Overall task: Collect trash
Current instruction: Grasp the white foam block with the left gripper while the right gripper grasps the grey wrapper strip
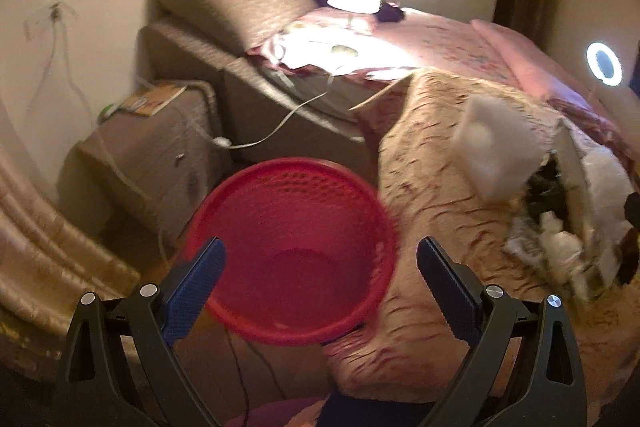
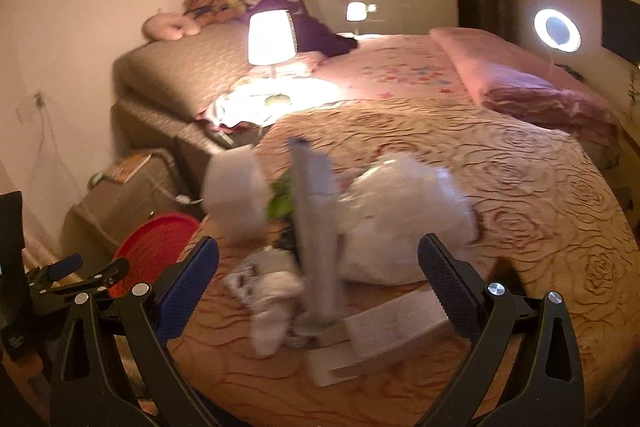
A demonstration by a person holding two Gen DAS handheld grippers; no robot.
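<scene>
The left gripper (image 1: 322, 269) has its blue-padded fingers (image 1: 196, 285) spread wide apart with nothing between them, and it hangs above the mouth of a red mesh wastebasket (image 1: 292, 251) that stands on the floor against the side of the bed (image 1: 440, 211). In the left wrist view the trash lies at about three o'clock from that basket, up on the tan rose-patterned bedspread: a pale foam block (image 1: 496, 151), blurred, beside a torn-open cardboard box (image 1: 576, 163) with white crumpled paper (image 1: 560, 239) spilling from it. At ten o'clock from the basket stands a brown nightstand (image 1: 160, 155) with a book on top, and a white cable (image 1: 280, 127) runs across the bed base behind it. The right gripper (image 2: 320, 271) also has its fingers (image 2: 188, 283) well apart and empty, pointed at the heap of trash on the bedspread just ahead. There the upright grey cardboard flap (image 2: 316, 227) sits at twelve o'clock, the foam block (image 2: 236, 199) at eleven, a white plastic bag (image 2: 404, 219) at one, and wadded white paper (image 2: 268, 291) near the left finger; a flat cardboard piece (image 2: 380, 339) lies closest. The wastebasket (image 2: 156, 239) shows at nine o'clock beyond the bed edge, with the left gripper (image 2: 72, 271) beside it. A lit lamp (image 2: 272, 39) stands further off at twelve o'clock.
</scene>
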